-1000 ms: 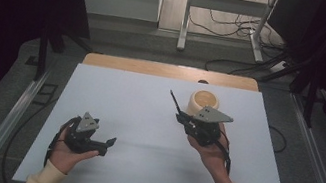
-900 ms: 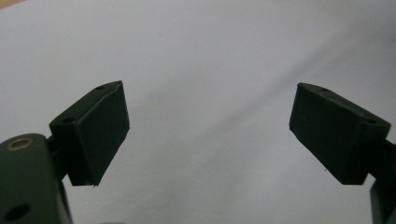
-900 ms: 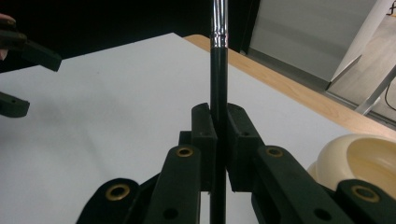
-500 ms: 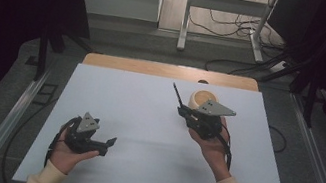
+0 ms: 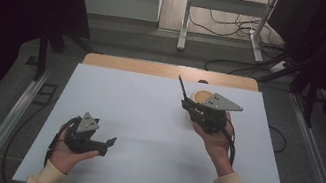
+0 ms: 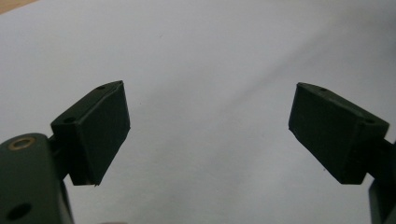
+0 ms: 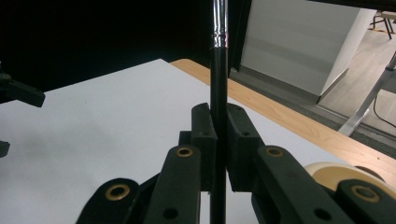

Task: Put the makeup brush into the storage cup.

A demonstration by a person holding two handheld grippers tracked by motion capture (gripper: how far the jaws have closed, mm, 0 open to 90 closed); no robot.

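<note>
White board (image 5: 156, 120) is covering my table, with a strip of bare wood showing at its twelve o'clock edge. My right gripper (image 7: 218, 135) is clamping a thin black brush (image 7: 218, 70) between its closed jaws, the handle rising past a silver ferrule, beside a cream cup (image 5: 199, 96) at about two o'clock. My left gripper (image 5: 103, 144) is hovering at eight o'clock, jaws spread wide, holding nothing

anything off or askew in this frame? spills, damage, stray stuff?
Nothing stands out. The right gripper is shut on a thin black brush, held up off the white table. A cream container sits just behind that hand; no spill shows near it. The left gripper is open over bare table.
</note>
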